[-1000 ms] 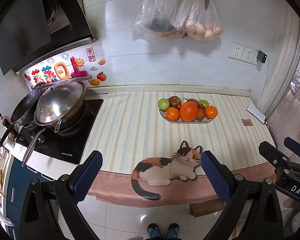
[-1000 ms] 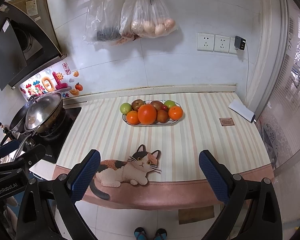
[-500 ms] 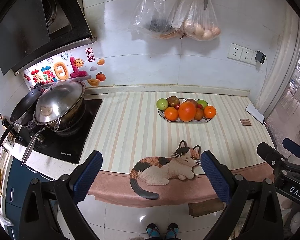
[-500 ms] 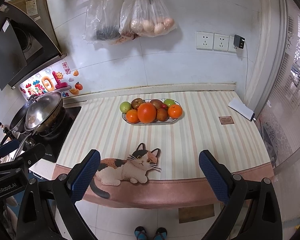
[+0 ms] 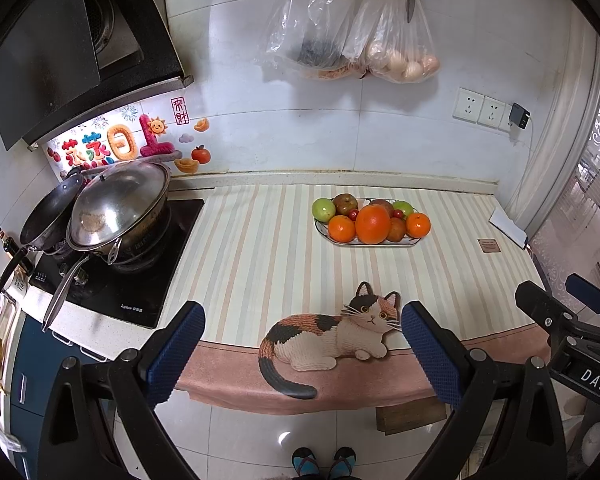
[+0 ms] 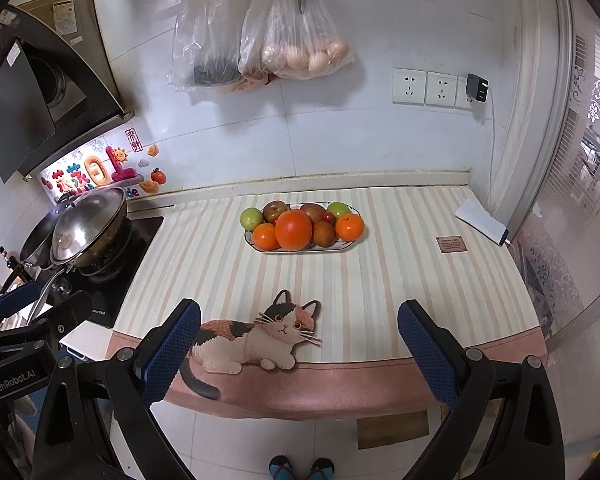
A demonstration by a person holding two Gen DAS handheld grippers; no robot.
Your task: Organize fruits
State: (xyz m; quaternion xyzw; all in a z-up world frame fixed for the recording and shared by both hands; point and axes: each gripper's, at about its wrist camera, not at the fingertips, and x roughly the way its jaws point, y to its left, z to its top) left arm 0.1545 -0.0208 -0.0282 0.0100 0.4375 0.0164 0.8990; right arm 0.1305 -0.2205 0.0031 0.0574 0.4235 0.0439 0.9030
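Comparing this with a second ago, we find almost nothing changed: both views have drifted only slightly, and the fruits (image 5: 372, 222) sit just as they did, heaped together on the oval plate (image 5: 342, 241) toward the back of the striped cloth (image 5: 256, 248). For the task, that fits either fruit waiting to be sorted or a plate already filled.

From the left: the wok (image 5: 118, 212) sits on the stove (image 5: 112, 280), well apart from the plate. Our left gripper (image 5: 300, 334) hangs off the counter's front edge, fingers spread wide and empty. The cat figure (image 5: 332, 338) lies between us and the plate. The right gripper (image 6: 299, 334) is likewise spread and empty. A small brown card (image 6: 451, 244) lies right of the plate. Nothing stands in the way.
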